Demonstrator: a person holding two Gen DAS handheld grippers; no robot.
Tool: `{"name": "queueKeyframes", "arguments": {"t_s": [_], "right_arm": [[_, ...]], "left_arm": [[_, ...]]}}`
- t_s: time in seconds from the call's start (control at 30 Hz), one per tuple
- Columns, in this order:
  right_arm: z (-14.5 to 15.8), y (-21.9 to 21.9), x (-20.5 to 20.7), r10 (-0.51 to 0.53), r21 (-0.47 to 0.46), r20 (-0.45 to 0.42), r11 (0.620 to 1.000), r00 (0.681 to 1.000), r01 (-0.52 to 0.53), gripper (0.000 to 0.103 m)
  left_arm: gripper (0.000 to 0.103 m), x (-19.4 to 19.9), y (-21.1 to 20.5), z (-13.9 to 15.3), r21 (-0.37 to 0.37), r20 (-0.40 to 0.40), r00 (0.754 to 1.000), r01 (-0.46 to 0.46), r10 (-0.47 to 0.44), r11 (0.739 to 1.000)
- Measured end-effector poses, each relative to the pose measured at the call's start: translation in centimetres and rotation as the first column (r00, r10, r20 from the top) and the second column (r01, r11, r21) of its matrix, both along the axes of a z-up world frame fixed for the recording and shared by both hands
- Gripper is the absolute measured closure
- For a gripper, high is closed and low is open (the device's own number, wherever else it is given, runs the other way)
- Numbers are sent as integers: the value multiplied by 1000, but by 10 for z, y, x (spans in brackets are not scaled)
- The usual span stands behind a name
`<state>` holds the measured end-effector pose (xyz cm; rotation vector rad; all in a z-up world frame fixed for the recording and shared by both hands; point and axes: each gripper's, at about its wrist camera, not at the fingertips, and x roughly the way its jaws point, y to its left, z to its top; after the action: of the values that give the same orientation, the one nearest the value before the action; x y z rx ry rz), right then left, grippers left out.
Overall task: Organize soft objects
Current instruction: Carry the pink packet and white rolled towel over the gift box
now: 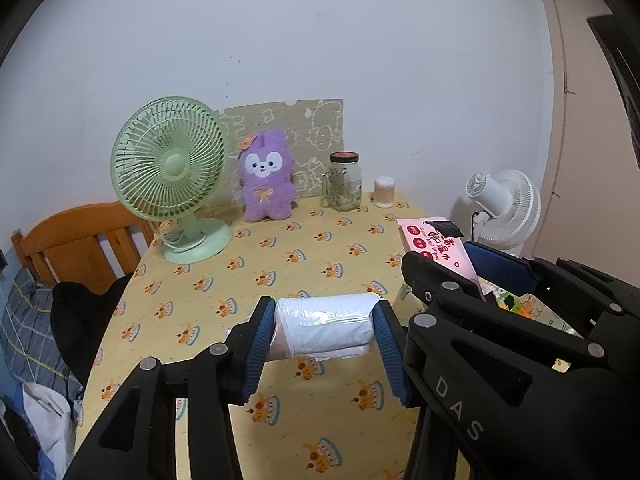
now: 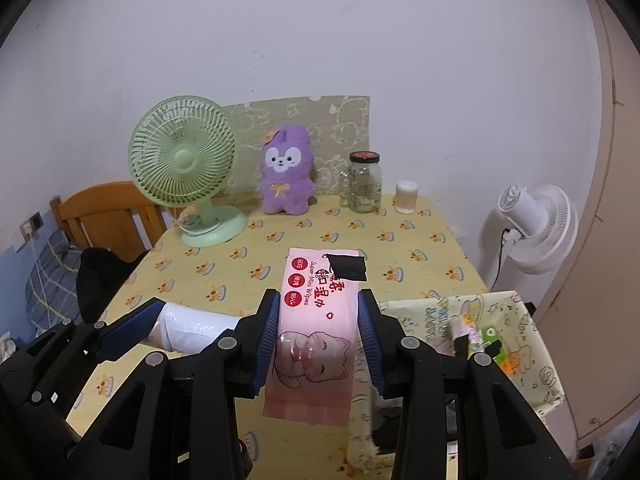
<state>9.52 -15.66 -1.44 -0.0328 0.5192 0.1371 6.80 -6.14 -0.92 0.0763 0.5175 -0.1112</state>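
wipes pack (image 2: pixel 316 320) between right claw (image 2: pixel 318 336) pads

Both views are fisheye, each looking forward and slightly downward along its own hand-held gripper over the desk (image 1: pixel 304 240) toward the back wall. The left wrist view sits close above the near desk edge, with the right hand-held gripper (image 1: pixel 460 276) at its right. The right wrist view shows the left hand-held gripper (image 2: pixel 160 320) at lower left. Both share the green fan (image 1: pixel 170 168), the purple plush (image 1: pixel 266 176) and the glass jar (image 1: pixel 345 180).
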Motion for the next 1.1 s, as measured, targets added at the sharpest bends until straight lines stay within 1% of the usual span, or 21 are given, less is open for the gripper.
{"name": "queueKeyframes", "arguments": {"t_s": [0.7, 1.1], "right_arm": [[-5, -60, 9, -87, 6, -5, 996, 996, 87, 61], [-14, -100, 14, -147, 14, -28, 989, 989, 148, 61]], "left_arm": [[51, 18, -64, -8, 3, -14, 995, 98, -98, 995], [51, 27, -101, -16, 9, -45, 984, 171, -170, 985]]}}
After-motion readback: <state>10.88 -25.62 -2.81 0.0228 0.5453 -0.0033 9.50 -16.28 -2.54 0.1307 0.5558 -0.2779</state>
